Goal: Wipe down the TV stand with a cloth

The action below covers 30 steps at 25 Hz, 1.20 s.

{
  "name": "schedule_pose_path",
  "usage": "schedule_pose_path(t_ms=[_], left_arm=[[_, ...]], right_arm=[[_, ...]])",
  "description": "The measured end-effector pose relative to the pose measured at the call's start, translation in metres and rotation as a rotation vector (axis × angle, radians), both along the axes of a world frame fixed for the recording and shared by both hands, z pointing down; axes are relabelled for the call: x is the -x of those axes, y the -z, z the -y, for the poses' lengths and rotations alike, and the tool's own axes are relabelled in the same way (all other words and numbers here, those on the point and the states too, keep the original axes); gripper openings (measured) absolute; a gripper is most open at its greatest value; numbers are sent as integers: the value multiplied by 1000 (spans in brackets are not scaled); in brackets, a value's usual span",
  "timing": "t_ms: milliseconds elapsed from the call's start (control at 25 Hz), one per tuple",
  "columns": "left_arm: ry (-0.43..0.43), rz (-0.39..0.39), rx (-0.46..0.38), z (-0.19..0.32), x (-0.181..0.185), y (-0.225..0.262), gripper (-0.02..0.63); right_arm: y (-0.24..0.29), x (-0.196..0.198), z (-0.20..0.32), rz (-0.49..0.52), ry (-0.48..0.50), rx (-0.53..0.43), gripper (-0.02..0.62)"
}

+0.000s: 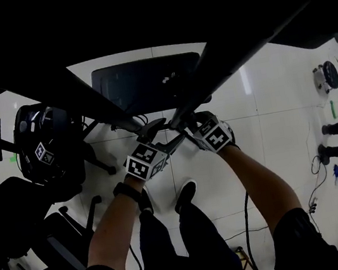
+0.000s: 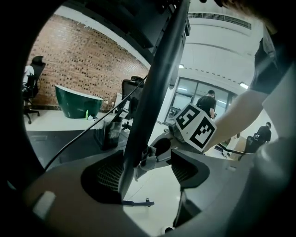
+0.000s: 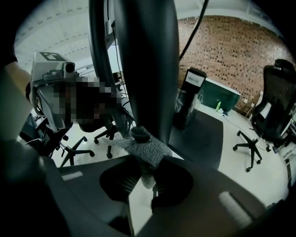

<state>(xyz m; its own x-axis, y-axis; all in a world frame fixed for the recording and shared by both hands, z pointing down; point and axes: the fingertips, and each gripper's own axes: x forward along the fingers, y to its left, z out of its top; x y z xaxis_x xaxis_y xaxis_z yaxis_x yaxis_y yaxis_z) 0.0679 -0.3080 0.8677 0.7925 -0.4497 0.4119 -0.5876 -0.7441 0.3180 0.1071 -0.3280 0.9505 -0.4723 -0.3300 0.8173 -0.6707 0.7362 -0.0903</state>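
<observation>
Your right gripper (image 3: 147,178) has its jaws closed on a gray fuzzy cloth (image 3: 148,152). The cloth sticks up out of the jaws and presses flat on a dark post (image 3: 145,69) of the TV stand. A small bit of the cloth hangs down between the jaws.

Your left gripper (image 2: 145,171) has its jaws wide apart. The same dark post runs up between them. It sits close by the jaw on the left side of the left gripper view, and there is a gap on the other side. The jaws do not squeeze the post. From this side you can see the cloth as a pale lump on the post, with the right gripper's marker cube (image 2: 195,127) just behind it.

From the head view, both grippers are close together, low on the stand. Two dark posts spread up and out from there like a letter V. The flat black base (image 1: 147,83) of the stand lies on the white floor (image 1: 266,102) just past the grippers. Your two shoes show right below them.

Black office chairs (image 1: 49,145) stand on your left side. A red brick wall (image 2: 83,65) and a green tub (image 2: 76,102) are far back in the room.
</observation>
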Motion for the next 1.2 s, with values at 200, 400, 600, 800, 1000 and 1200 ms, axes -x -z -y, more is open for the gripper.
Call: schedule_pose_path(t_ms=[200, 400, 600, 800, 1000, 1200], left_arm=[[5, 5, 54, -3, -4, -20, 348], [7, 17, 32, -10, -3, -6, 348], [55, -20, -16, -34, 5, 49, 348], [69, 16, -114, -76, 16, 116, 347], [86, 4, -183, -120, 25, 184, 347], [48, -1, -233, -146, 29, 232, 344]], right_arm=[[-16, 0, 0, -9, -13, 9, 61], [5, 4, -14, 54, -14, 2, 61], [78, 23, -49, 232, -7, -63, 60], [168, 38, -93, 373, 38, -137, 58], [245, 35, -141, 506, 40, -189, 57], [293, 31, -175, 586, 25, -204, 55]])
